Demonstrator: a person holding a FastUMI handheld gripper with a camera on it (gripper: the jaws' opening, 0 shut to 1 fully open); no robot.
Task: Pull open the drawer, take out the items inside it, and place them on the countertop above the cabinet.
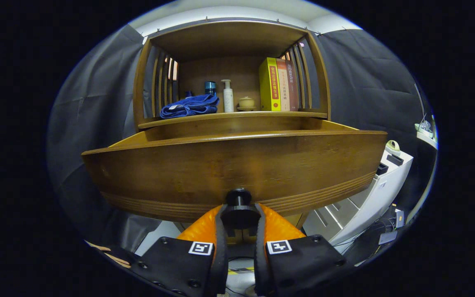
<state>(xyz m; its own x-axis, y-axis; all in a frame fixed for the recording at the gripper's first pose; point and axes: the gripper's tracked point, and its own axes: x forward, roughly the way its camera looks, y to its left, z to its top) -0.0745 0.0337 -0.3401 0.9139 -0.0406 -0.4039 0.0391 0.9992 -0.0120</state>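
The wooden drawer (237, 165) stands pulled out toward me, its broad front panel just ahead of the fingers. Its dark round knob (239, 206) sits between my fingertips, and my gripper (240, 215) is shut on it. The drawer's inside is hidden behind the front panel. Above it runs the cabinet's countertop (258, 116), which carries a folded blue cloth (189, 106), a small dark jar (210, 87), a white pump bottle (228, 97), a little tan lidded pot (246, 103) and upright books (278, 84).
The countertop sits in a slatted wooden alcove (229, 39). A white unit (369, 198) with cables stands to the right below the drawer. A person's hand (107, 252) shows low beside the left finger. Black cloth walls lie on both sides.
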